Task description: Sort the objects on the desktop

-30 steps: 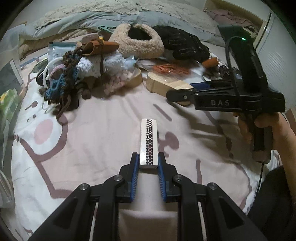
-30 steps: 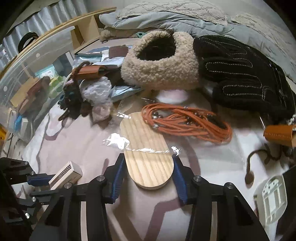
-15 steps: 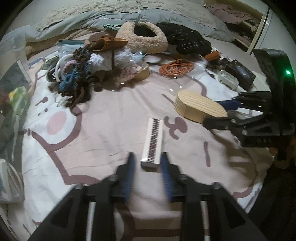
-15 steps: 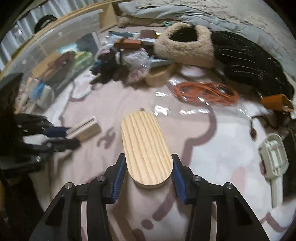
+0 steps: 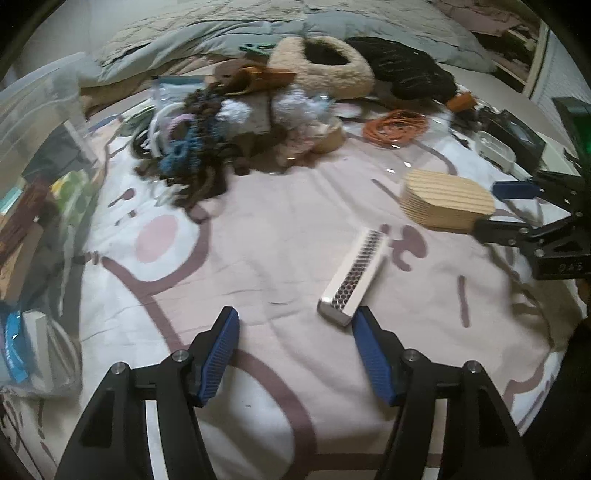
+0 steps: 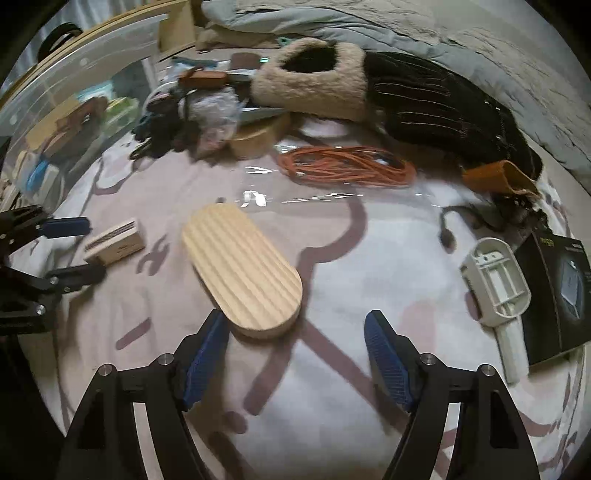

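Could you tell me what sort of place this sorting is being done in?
Most likely a bedroom: the things lie on a patterned bedsheet on a bed, with a rumpled grey duvet behind them and a clear storage bin of odds and ends alongside.

A home bedroom: the things lie on a bed with a pink-and-white patterned sheet [image 5: 258, 258], a rumpled grey-blue quilt [image 5: 229, 33] bunched behind, a clear plastic storage bin [image 6: 74, 96] beside it, and a fleecy beige slipper [image 6: 314, 81] among household clutter
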Demonstrator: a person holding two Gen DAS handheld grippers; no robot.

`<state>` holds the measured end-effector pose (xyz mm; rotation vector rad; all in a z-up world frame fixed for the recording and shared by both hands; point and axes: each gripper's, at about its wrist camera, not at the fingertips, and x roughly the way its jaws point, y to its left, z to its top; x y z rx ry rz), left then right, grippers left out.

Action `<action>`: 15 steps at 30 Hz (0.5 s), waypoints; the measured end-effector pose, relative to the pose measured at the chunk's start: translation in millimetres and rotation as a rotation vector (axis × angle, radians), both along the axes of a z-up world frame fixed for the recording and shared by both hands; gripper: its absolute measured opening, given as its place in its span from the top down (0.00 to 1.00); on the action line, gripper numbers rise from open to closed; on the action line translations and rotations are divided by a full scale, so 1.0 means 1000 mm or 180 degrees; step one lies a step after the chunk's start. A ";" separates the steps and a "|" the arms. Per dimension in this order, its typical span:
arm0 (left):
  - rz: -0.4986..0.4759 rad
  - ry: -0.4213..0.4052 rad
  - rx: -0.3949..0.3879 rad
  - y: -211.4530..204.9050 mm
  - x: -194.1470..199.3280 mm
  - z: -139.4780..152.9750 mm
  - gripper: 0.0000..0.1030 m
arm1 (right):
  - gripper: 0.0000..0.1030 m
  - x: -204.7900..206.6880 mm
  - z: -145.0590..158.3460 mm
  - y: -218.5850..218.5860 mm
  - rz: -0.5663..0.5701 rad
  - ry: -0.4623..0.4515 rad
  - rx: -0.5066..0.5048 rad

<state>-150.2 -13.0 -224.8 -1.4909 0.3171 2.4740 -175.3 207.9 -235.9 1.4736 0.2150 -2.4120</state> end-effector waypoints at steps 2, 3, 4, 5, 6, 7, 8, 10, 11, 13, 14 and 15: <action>0.0078 0.0019 -0.0039 -0.005 -0.002 0.000 0.37 | 0.26 -0.002 -0.001 0.005 -0.0065 -0.0005 -0.0004; 0.0116 0.0031 -0.0061 -0.008 -0.003 0.000 0.37 | 0.26 -0.002 0.000 0.007 -0.0096 -0.0003 -0.0001; 0.0160 0.0048 -0.0087 -0.010 -0.004 0.001 0.37 | 0.26 -0.003 -0.001 0.009 -0.0135 0.0002 0.0014; 0.0199 0.0062 -0.0105 -0.012 -0.005 0.001 0.37 | 0.26 -0.004 -0.001 0.011 -0.0165 0.0008 0.0036; 0.0235 0.0078 -0.0112 -0.013 -0.007 0.001 0.37 | 0.26 -0.005 -0.002 0.014 -0.0214 0.0015 0.0061; 0.0265 0.0091 -0.0106 -0.014 -0.008 0.002 0.37 | 0.26 -0.007 -0.002 0.018 -0.0277 0.0018 0.0063; 0.0281 0.0098 -0.0095 -0.015 -0.009 0.002 0.37 | 0.26 -0.009 -0.002 0.021 -0.0326 0.0014 0.0047; 0.0312 0.0127 -0.0082 -0.016 -0.011 0.002 0.37 | 0.26 -0.014 -0.003 0.026 -0.0422 0.0013 0.0012; 0.0316 0.0136 -0.0079 -0.017 -0.012 0.002 0.37 | 0.26 -0.017 -0.003 0.028 -0.0456 0.0020 0.0005; 0.0327 0.0121 -0.0073 -0.016 -0.014 0.001 0.37 | 0.26 -0.021 -0.004 0.031 -0.0507 0.0029 -0.0015; 0.0326 0.0101 -0.0071 -0.016 -0.014 0.001 0.37 | 0.26 -0.023 -0.005 0.031 -0.0527 0.0029 -0.0028; 0.0305 0.0071 -0.0061 -0.017 -0.014 0.001 0.37 | 0.26 -0.025 -0.005 0.032 -0.0548 0.0026 -0.0049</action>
